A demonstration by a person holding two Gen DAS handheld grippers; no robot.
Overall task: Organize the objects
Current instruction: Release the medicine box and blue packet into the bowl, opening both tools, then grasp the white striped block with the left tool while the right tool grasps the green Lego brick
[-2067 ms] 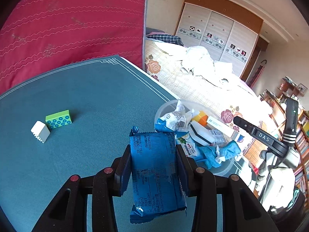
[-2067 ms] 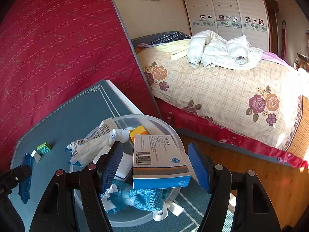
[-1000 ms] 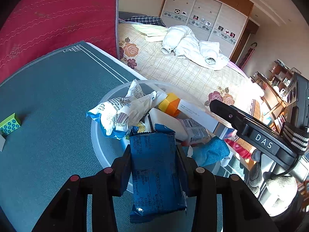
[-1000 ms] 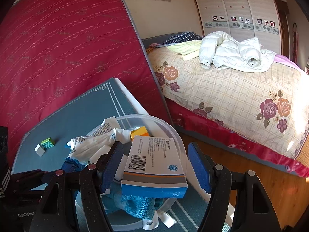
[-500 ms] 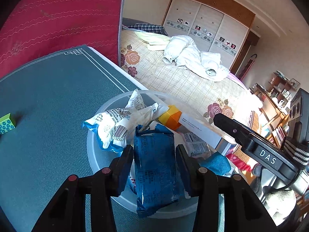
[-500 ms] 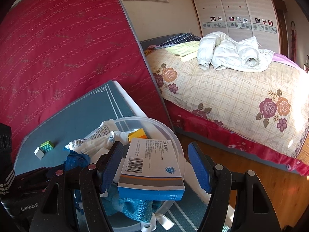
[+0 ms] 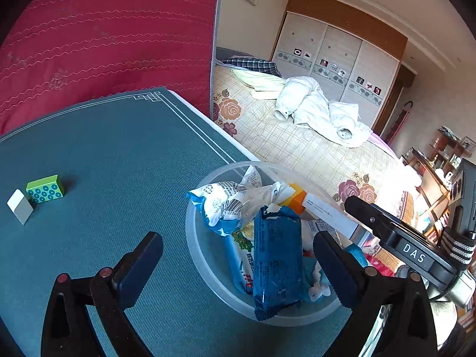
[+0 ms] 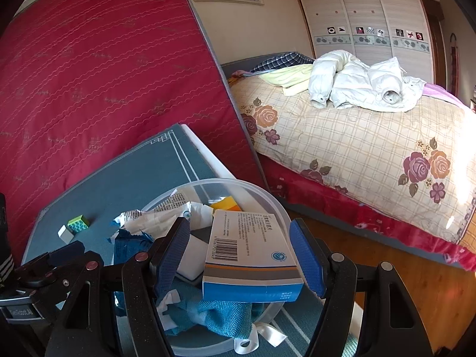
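A clear round plastic bowl [image 7: 196, 247] sits at the table's right edge, full of items. A dark blue snack packet [image 7: 278, 263] lies loose on top of the pile. My left gripper [image 7: 238, 264] is open wide above the bowl, its fingers apart from the packet. My right gripper [image 8: 241, 258] is open over the bowl [image 8: 267, 196]. A white and blue medicine box [image 8: 250, 255] lies between its fingers; the right blue pad touches the box's edge, the left pad stands apart.
A green dotted block [image 7: 44, 192] and a white block [image 7: 19, 209] stand on the teal table [image 7: 119, 160] at the left. White wrappers [image 7: 232, 199], an orange block [image 8: 226, 202] and a blue cloth [image 8: 214, 315] fill the bowl. A red mattress leans behind; a bed lies right.
My left gripper carried the blue packet over the bowl, opened and let it drop onto the pile, then drew back. The right gripper stayed open around the medicine box.
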